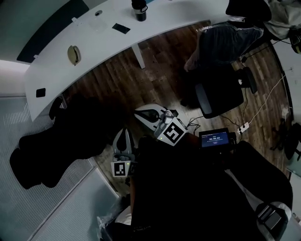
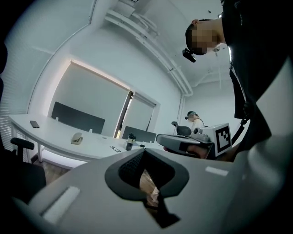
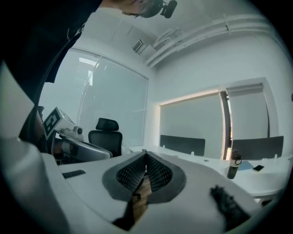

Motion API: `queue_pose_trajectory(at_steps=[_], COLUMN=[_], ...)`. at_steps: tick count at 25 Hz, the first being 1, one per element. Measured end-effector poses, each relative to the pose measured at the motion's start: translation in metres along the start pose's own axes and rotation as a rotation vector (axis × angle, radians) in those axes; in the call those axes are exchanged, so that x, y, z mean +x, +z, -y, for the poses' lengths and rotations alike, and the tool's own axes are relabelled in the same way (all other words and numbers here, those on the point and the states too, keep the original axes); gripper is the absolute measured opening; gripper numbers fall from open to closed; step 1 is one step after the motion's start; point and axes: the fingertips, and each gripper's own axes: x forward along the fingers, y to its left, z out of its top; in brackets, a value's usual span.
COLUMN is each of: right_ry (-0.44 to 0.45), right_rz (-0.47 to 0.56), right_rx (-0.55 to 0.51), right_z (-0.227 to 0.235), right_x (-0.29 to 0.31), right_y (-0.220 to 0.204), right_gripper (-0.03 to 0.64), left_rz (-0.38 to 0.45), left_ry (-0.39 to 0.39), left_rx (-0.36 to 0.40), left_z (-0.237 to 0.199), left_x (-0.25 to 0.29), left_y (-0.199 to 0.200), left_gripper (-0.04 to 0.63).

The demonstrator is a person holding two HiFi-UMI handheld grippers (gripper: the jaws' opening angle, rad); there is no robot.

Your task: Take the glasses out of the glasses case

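The glasses case (image 1: 74,54) is a small tan oval lying shut on the white curved desk (image 1: 94,42), far from both grippers. The left gripper view also shows the case (image 2: 76,138), on the desk in the distance. My left gripper (image 1: 123,136) and right gripper (image 1: 142,113) hang close to the person's body above the wooden floor, pointing roughly level. Each one's jaws meet with nothing between them: left gripper (image 2: 145,153), right gripper (image 3: 145,157). The glasses themselves are not visible.
A dark bottle (image 1: 139,10) and a dark flat card (image 1: 121,28) sit on the desk. A small black square (image 1: 41,92) lies near its left end. Black office chairs (image 1: 218,96) stand on the floor to the right and left. A lit screen (image 1: 214,139) is beside the person.
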Motion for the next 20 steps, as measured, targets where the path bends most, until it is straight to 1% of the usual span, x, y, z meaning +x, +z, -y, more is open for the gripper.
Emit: queue_pose_trajectory(at_steps=[4, 7, 11, 13, 17, 20], right_ry=[0.033, 0.047, 0.047, 0.025, -0.045, -0.057], right_rz=[-0.020, -0.036, -0.061, -0.074, -0.090, -0.104], right_rx=[0.005, -0.003, -0.040, -0.055, -0.055, -0.066], right_z=[0.001, -0.001, 0.000, 0.008, 0.026, 0.029], right_x=[0.015, 0.030, 0.055, 0.067, 0.094, 0.121], right_y=[-0.002, -0.004, -0.006, -0.003, 0.004, 0.008], right_gripper=[0.008, 0.008, 0.008, 0.008, 0.008, 0.008], left_rz=[0.007, 0.018, 0.029, 0.031, 0.040, 0.050], left_ry=[0.036, 0.027, -0.013, -0.039, -0.109, -0.150], left_rx=[-0.023, -0.037, -0.055, -0.057, -0.045, -0.041], left_z=[-0.014, -0.027, -0.054, -0.069, -0.100, -0.125], left_x=[0.002, 0.007, 0.019, 0.029, 0.048, 0.062], left_y=[0.002, 0.003, 0.007, 0.012, 0.027, 0.042], left_gripper=[0.008, 0.008, 0.008, 0.008, 0.008, 0.008])
